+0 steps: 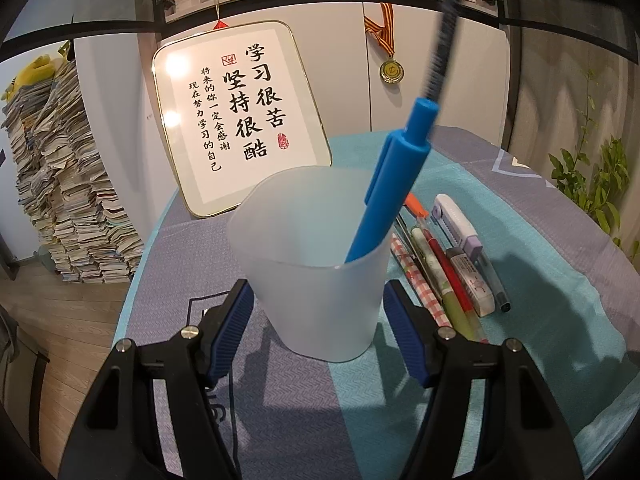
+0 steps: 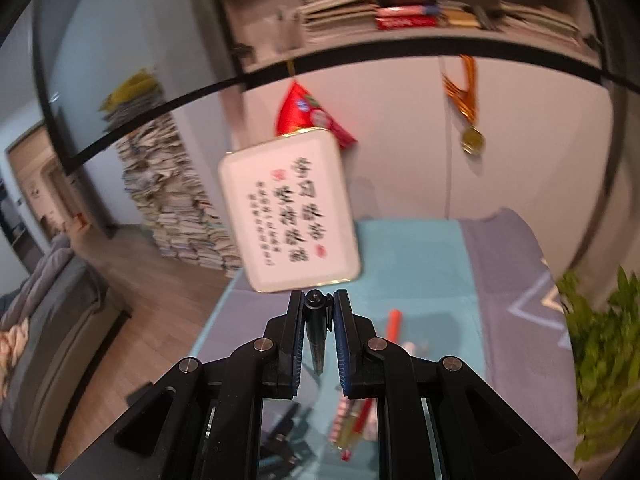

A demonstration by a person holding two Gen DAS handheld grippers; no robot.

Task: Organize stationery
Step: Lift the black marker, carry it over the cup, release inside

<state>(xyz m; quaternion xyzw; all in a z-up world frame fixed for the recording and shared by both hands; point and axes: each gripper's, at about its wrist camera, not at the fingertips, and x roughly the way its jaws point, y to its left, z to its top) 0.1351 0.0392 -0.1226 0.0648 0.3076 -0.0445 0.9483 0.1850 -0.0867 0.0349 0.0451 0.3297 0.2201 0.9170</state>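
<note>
We hold the frosted cup [image 1: 320, 280] in left claw [image 1: 320, 322], blue pen [image 1: 390, 184] inside; right claw [image 2: 318, 334] clamps black pen [image 2: 317, 328].

Framed calligraphy [image 1: 240, 120] — medal [image 1: 392, 70], paper stack [image 1: 68, 184]

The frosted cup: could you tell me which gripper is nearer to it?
Left. The left gripper clamps the cup between its pads; the right gripper is up above the table, holding a black pen.
</note>
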